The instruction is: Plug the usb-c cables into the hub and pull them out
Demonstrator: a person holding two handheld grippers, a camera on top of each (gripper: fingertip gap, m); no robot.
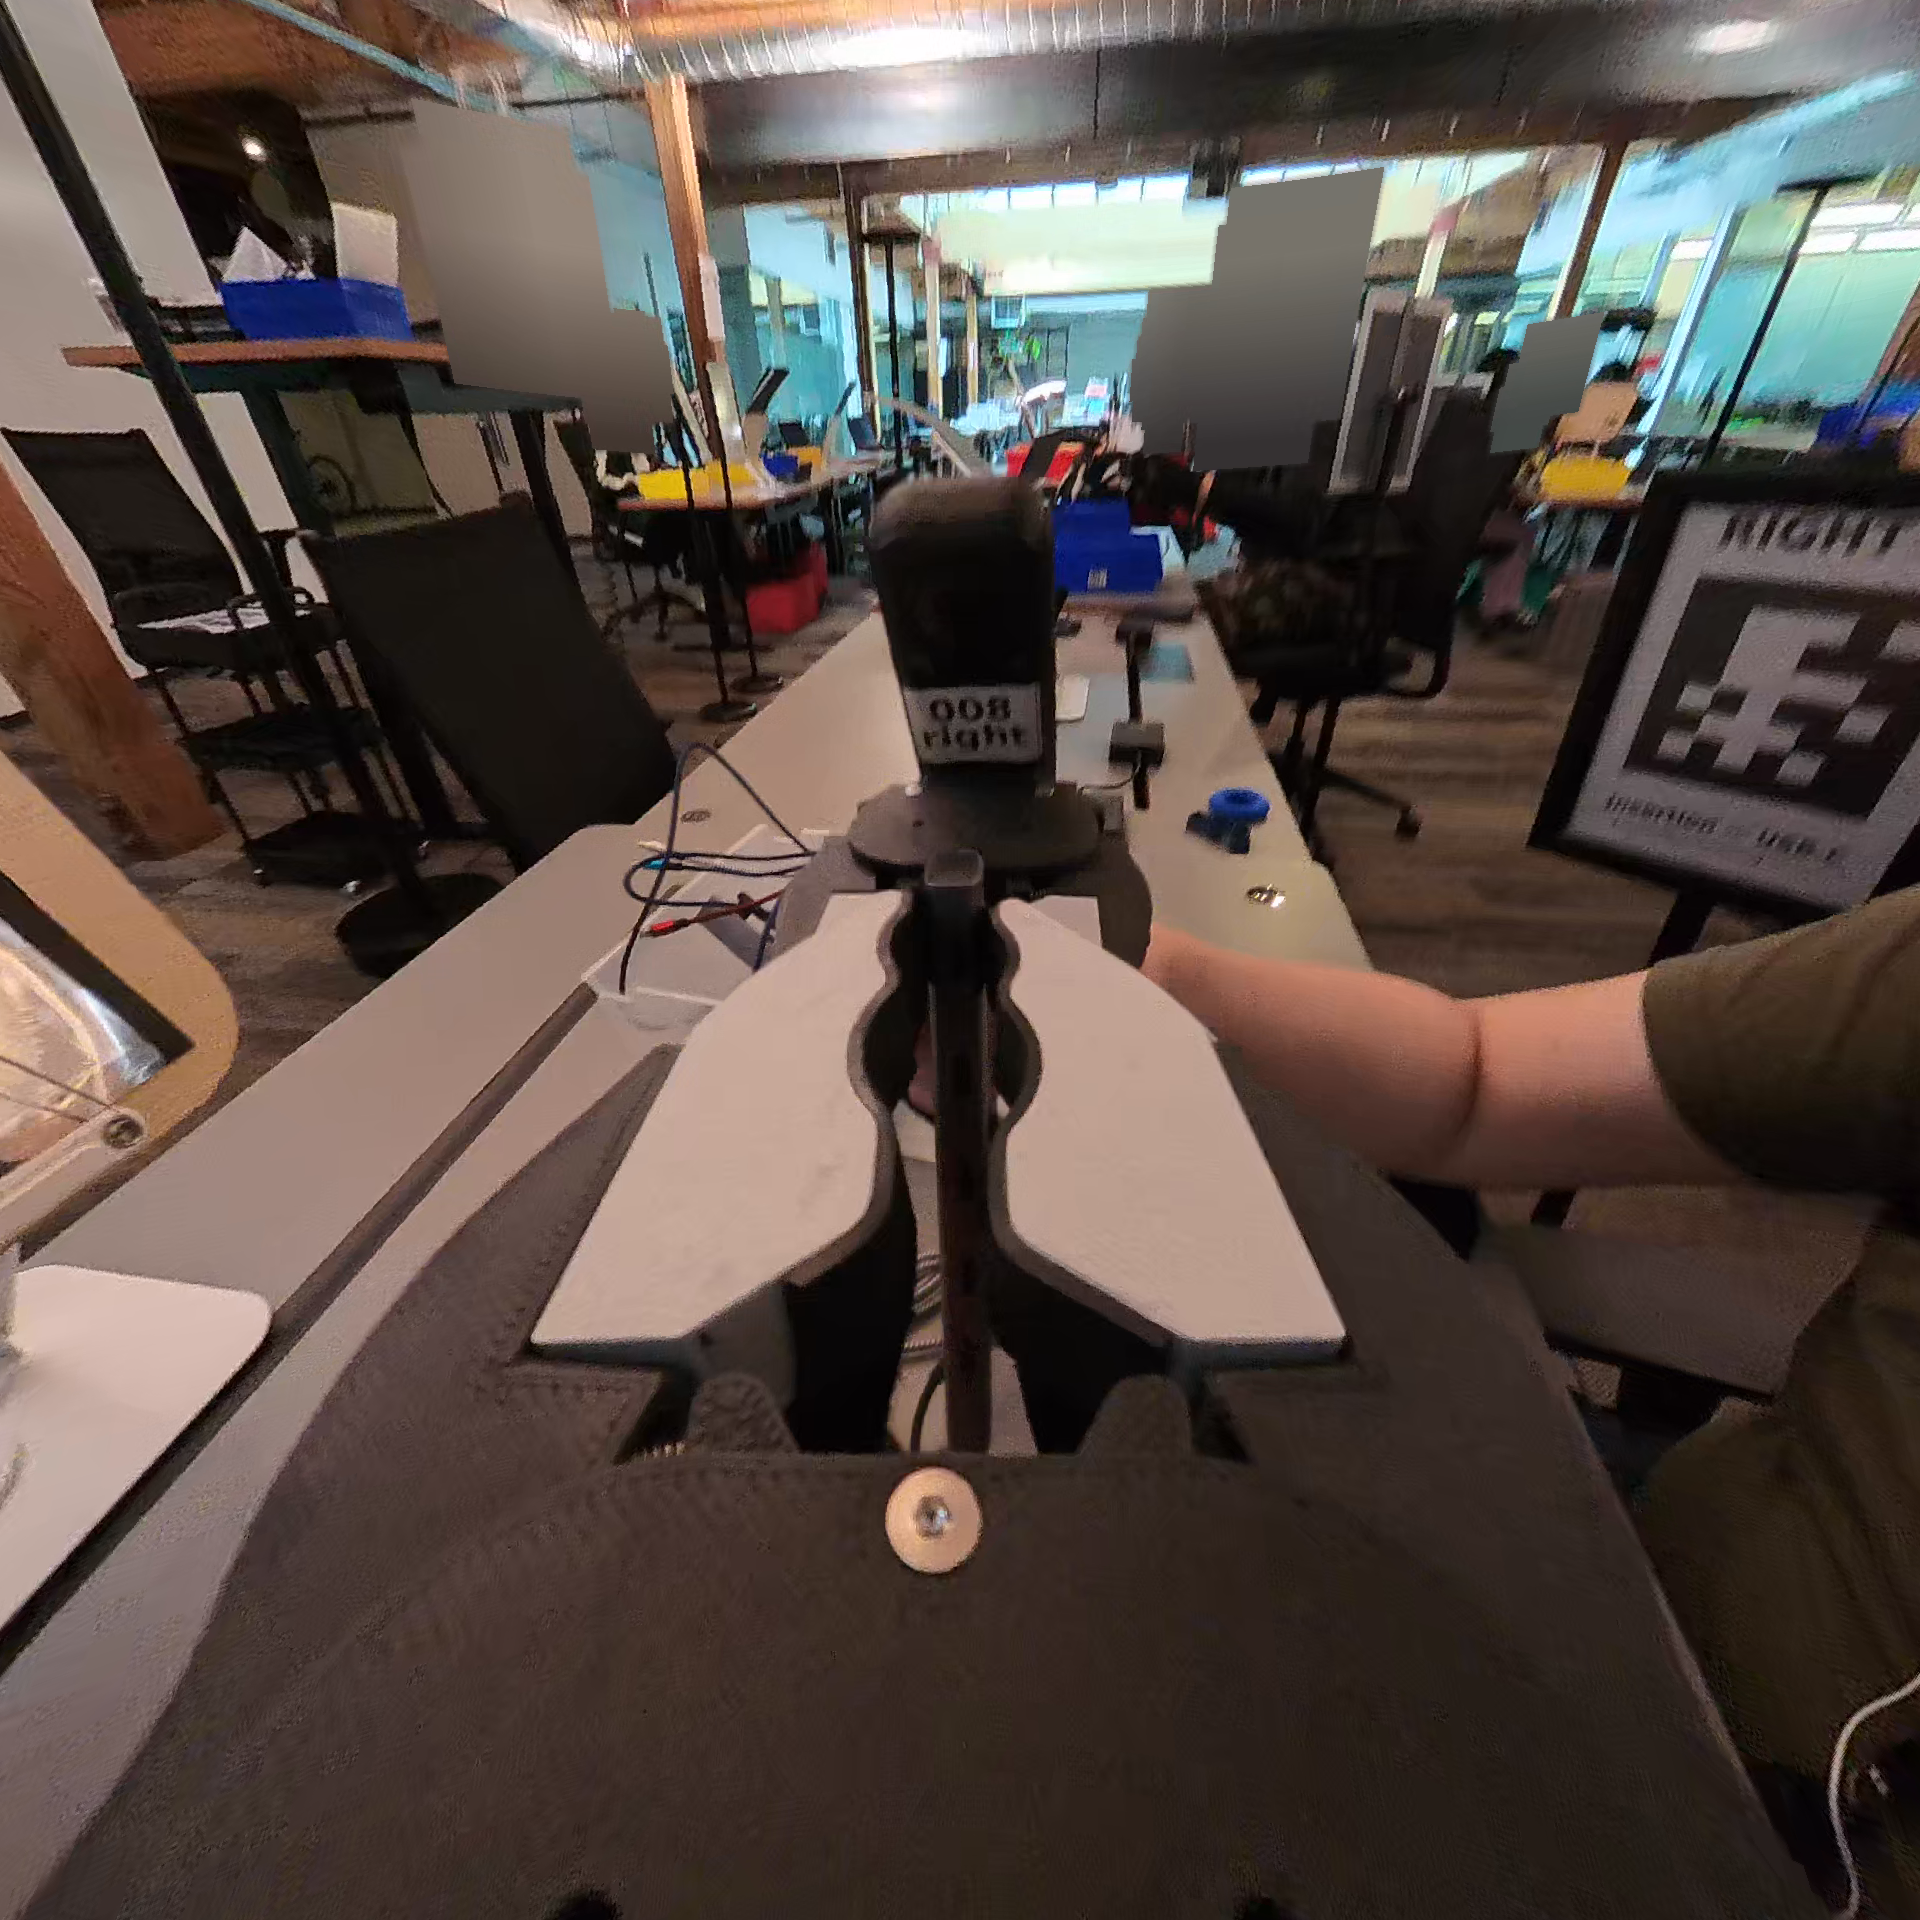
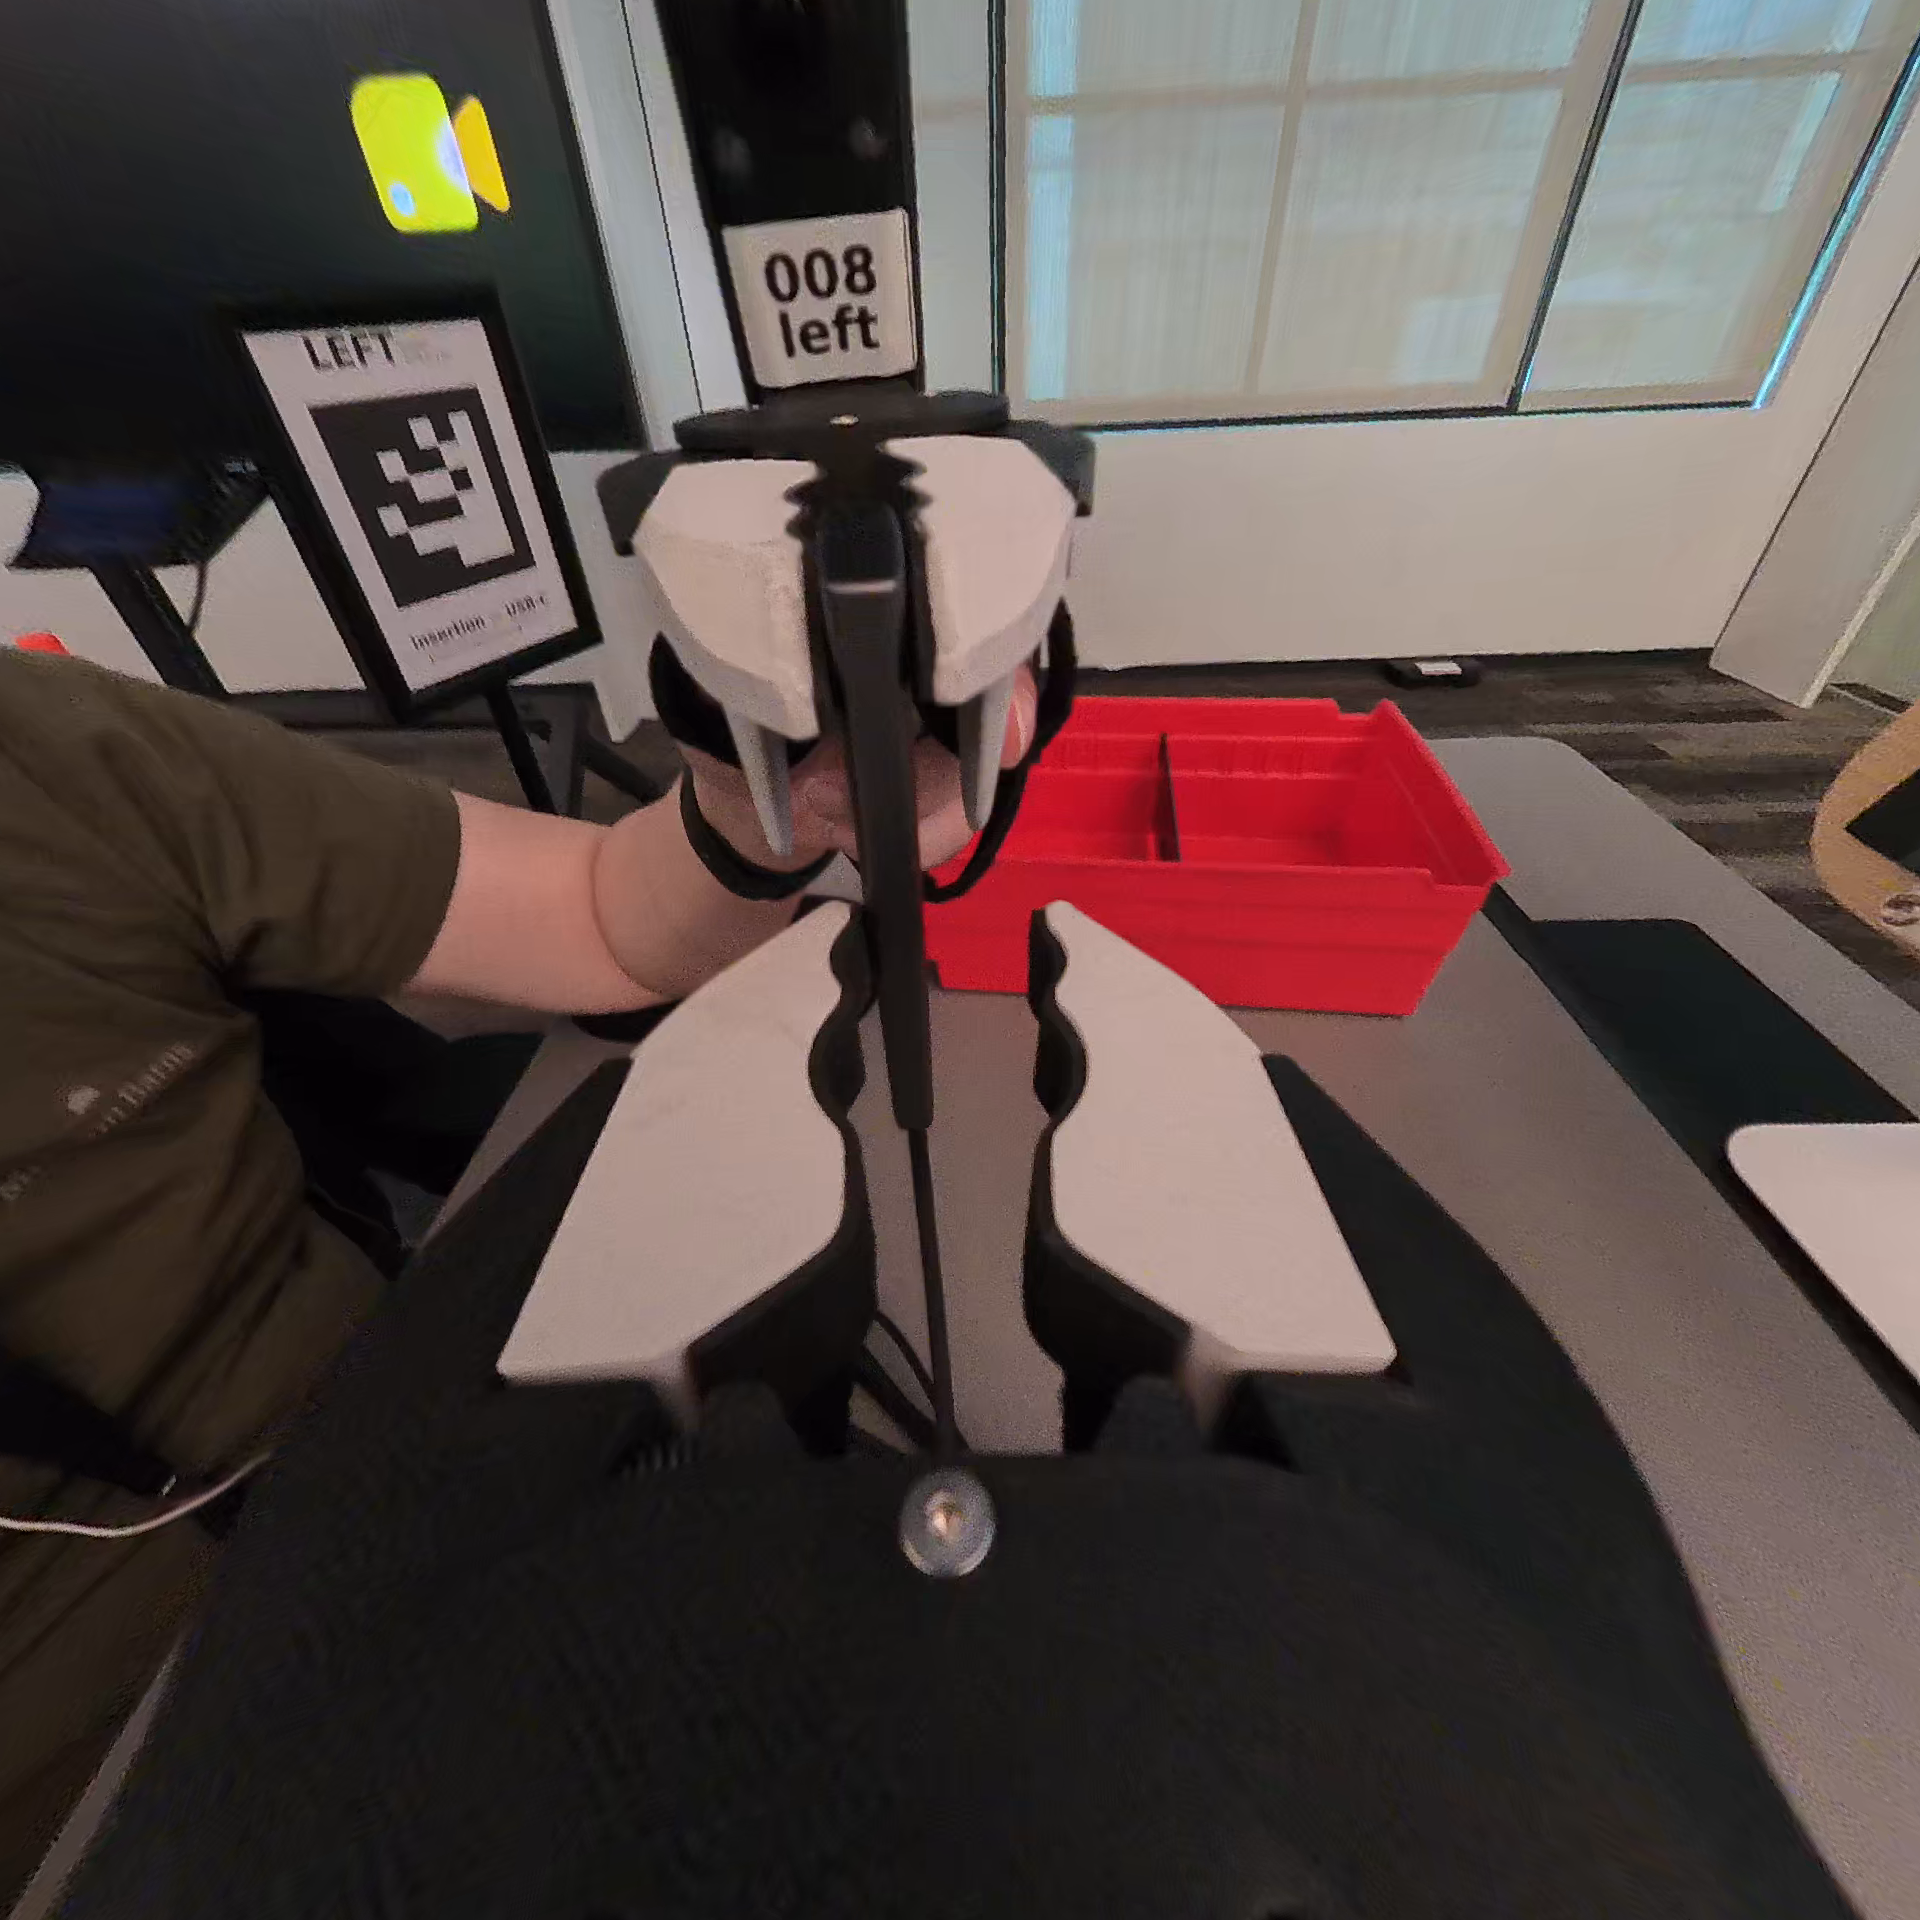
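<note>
A slim black hub (image 2: 883, 883) shows edge-on between the two grippers, which face each other above the grey table (image 2: 1558, 1195). My left gripper (image 1: 956, 904) is shut on the hub (image 1: 958, 1143). It shows again in the right wrist view (image 2: 862, 499), clamped on the hub's far end. My right gripper (image 2: 940, 920) is open, with one finger on each side of the hub's near end and a gap on the right side. A thin black cable (image 2: 930, 1299) runs from the hub's near end back between the right fingers. No separate usb-c plug can be made out.
A red divided bin (image 2: 1247, 935) stands behind the hub. Framed marker signs stand at the sides (image 2: 416, 499) (image 1: 1756, 686). A clear box of wires (image 1: 686, 935) and a blue part (image 1: 1231, 816) lie farther along the table. The person's forearm (image 1: 1351, 1060) reaches in. My right fingertips sit around 6 cm from my left ones.
</note>
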